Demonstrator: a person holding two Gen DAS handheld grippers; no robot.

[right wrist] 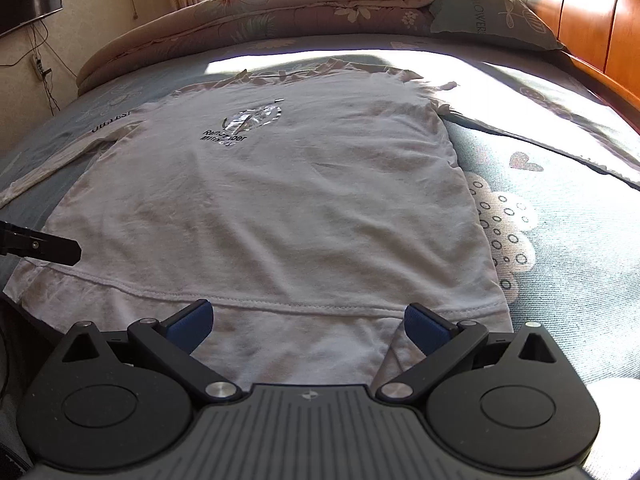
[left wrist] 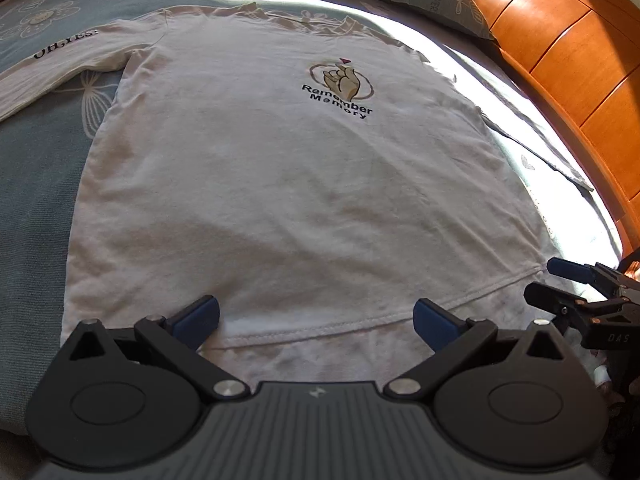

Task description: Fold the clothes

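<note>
Left claw [left wrist: 316, 320]: nearest the lens in the left wrist view; fingers spread wide, nothing between them, poised over the hem of the shirt.
Right claw [right wrist: 308, 318]: same posture in its own view; spread wide and empty, over the hem toward the right-hand corner. Its fingers also show at the right edge of the left wrist view.
Bed [right wrist: 568, 240]: blue-grey patterned cover, strong sunlight across the far half.
Quilt [right wrist: 280, 4]: folded in a pile at the far end, below the window.
Headboard [left wrist: 568, 52]: orange wood, along the right side.
Shirt [left wrist: 280, 168]: white, long-sleeved, laid flat and face up on the bed, collar away from the claws, hem nearest them. Light wrinkles only.
Pillow [right wrist: 492, 20]: against the headboard, beside the quilt.
Left sleeve [left wrist: 60, 64]: stretched out sideways, lettering visible.
Right sleeve [right wrist: 540, 140]: stretched out into the sunlit patch; detail washed out.
Chest print [left wrist: 340, 88]: small hand motif with text.
Stage, as judged: no fold made yet; step in hand is gripping the hem.
Recommendation: lower both claws onto the hem seam near the two corners, pinch both layers, close evenly, then lift together and keep the edge taut so the fold lands square.
</note>
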